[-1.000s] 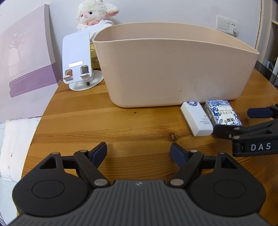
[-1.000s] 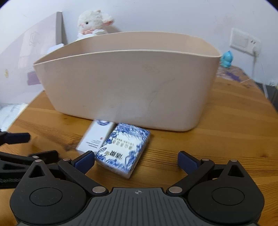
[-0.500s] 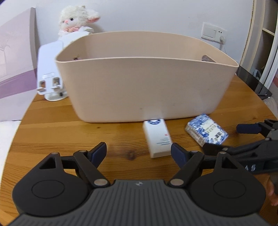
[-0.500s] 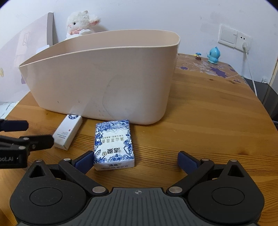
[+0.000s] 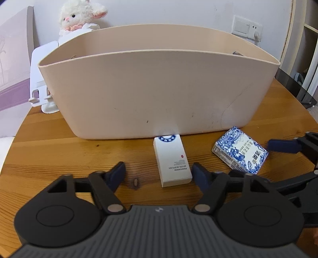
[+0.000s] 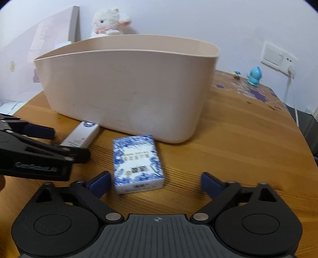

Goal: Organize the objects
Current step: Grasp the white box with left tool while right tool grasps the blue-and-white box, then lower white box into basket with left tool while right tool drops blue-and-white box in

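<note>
A large beige tub [image 5: 159, 93] stands on the round wooden table [image 5: 59, 154]. A white box [image 5: 172, 159] lies in front of the tub; it also shows in the right wrist view [image 6: 81, 136]. A blue-and-white patterned pack [image 5: 239, 152] lies to its right, and also shows in the right wrist view [image 6: 137, 162]. My left gripper [image 5: 158, 172] is open and empty, with the white box's near end between its fingertips. My right gripper [image 6: 155, 183] is open and empty, with the pack's near end just ahead between its fingers.
A plush lamb [image 5: 79, 17] and a white phone stand [image 5: 42, 79] sit behind the tub at the left. A purple-and-white board [image 5: 14, 65] leans at the far left. A small blue figurine [image 6: 253, 76] stands at the table's back right, by a wall socket [image 6: 278, 57].
Both grippers have moved forward and closer to their boxes. The left gripper has swung so the white box sits between its fingertips; the right has closed in on the patterned pack.
</note>
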Tool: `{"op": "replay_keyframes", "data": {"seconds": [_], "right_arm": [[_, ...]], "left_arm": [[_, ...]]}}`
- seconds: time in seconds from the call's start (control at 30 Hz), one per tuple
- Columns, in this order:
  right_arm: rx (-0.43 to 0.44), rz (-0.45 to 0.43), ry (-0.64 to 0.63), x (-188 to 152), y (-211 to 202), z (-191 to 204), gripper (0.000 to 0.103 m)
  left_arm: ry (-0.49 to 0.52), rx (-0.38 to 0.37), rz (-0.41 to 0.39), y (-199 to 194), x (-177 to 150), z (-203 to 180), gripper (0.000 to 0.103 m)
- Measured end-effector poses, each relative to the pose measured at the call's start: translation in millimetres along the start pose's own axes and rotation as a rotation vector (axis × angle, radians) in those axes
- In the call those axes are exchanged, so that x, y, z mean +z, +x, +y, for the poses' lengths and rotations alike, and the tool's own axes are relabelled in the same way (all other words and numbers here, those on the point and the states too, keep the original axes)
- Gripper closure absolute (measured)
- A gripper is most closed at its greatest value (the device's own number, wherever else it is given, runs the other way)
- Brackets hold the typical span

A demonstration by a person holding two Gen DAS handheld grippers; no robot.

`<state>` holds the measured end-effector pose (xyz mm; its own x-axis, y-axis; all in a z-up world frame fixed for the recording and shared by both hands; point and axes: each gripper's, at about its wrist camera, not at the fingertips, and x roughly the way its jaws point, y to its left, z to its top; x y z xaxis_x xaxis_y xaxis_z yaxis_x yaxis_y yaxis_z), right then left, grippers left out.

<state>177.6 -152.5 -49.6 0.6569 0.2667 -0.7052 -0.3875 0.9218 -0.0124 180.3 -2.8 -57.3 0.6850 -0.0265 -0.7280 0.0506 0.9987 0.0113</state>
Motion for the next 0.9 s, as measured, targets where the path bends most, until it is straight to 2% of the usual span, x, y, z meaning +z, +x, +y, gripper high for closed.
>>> {"op": "replay_keyframes", "data": {"seconds": [0.03,0.07,0.1,0.13,0.2,0.27,0.43,0.67,0.9], "right_arm": [[0.01,-0.005,0.0,0.1,-1.2,1.6,0.026],[0.011,-0.012,-0.007,0.1,-2.5,3.8,0.036],[0.017,-0.015,-0.011,0.1,-3.5,5.5,0.045],[0.023,-0.017,-0.017,0.3,-4.5,7.3,0.049],[0.016,-0.017,-0.032,0.4,-5.6,10.8,0.058],[0.014,-0.013,-0.036,0.2,-6.9,11.4,0.059],[0.027,0.007,0.001,-2.2,-13.3,6.7,0.06],[0.037,-0.008,0.014,-11.1,-41.5,-2.8,0.06],[0.043,-0.079,0.024,-4.6,-82.2,-12.2,0.06]], "left_arm": [[0.002,-0.007,-0.004,-1.3,0.0,0.9,0.046],[0.002,-0.009,-0.006,-2.7,-0.4,2.5,0.057],[-0.003,-0.011,-0.007,-3.5,-0.2,4.4,0.064],[-0.011,-0.011,-0.009,-5.0,-0.8,6.8,0.07],[-0.027,-0.013,-0.01,-7.7,-3.2,11.4,0.07],[-0.021,-0.011,-0.021,-11.0,-7.9,15.1,0.071],[-0.013,-0.014,-0.017,-20.9,-15.4,20.5,0.071],[0.044,-0.016,-0.052,-51.3,-25.5,21.3,0.071],[0.105,-0.005,-0.113,-88.7,-29.0,20.0,0.071]]}}
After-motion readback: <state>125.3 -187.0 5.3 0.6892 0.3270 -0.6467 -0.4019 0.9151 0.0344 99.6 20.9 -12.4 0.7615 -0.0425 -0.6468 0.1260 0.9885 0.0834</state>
